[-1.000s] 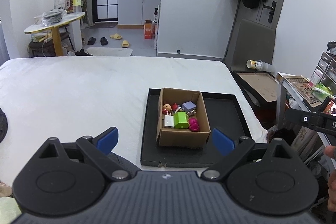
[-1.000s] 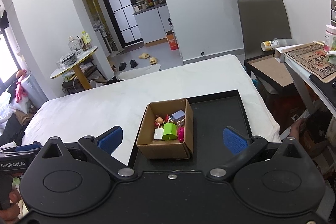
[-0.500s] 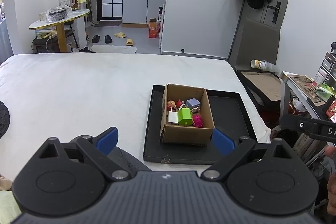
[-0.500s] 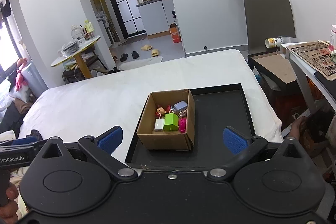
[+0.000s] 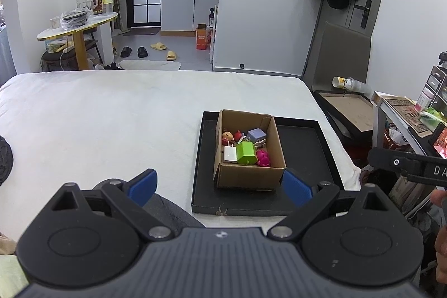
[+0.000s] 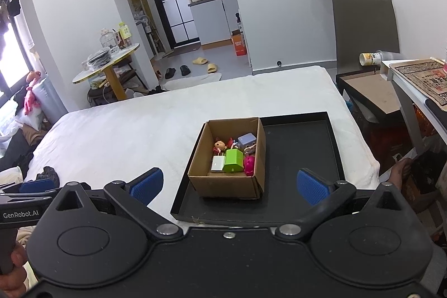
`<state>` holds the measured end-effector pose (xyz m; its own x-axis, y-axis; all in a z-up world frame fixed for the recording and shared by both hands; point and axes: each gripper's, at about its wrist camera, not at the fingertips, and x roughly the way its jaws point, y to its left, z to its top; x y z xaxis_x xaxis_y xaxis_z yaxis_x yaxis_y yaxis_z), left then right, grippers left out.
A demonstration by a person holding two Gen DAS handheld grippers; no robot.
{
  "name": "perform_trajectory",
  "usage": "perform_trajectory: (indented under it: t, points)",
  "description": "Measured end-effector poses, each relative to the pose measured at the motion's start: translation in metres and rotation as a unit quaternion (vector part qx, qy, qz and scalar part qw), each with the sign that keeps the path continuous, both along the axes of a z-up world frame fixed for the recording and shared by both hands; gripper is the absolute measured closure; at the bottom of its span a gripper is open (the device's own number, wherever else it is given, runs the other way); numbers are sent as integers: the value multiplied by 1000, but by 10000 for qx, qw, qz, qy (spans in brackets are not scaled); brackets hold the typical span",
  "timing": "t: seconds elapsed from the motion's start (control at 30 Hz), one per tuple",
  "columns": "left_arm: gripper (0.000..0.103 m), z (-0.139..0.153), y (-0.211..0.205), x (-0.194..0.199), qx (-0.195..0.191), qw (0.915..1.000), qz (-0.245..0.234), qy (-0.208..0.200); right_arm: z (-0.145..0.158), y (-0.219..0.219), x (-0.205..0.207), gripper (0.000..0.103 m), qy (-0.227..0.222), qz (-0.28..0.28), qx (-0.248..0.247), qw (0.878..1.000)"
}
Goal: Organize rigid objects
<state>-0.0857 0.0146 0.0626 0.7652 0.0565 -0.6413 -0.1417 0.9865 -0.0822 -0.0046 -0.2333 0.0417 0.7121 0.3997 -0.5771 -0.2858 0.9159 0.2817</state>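
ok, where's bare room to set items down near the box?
Free: black tray floor right of the cardboard box, and a strip in front of it. White bed left of the tray is wide open. Crowded: inside the box, toys packed together. Both grippers open, held back.

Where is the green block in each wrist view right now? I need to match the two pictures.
Left wrist: green block sits right of centre, inside the cardboard box, near its front wall.
Right wrist: green block sits at centre, in the same box.
Shared landmark: the white charger touches its left side in both views.
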Motion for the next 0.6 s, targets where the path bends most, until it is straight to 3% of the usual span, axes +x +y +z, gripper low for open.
perform_trajectory:
  t: [0.6]
  points:
    - [7, 1, 5, -4, -64, 9999, 84, -6, -1, 3, -1, 0, 33, 24, -37, 10000]
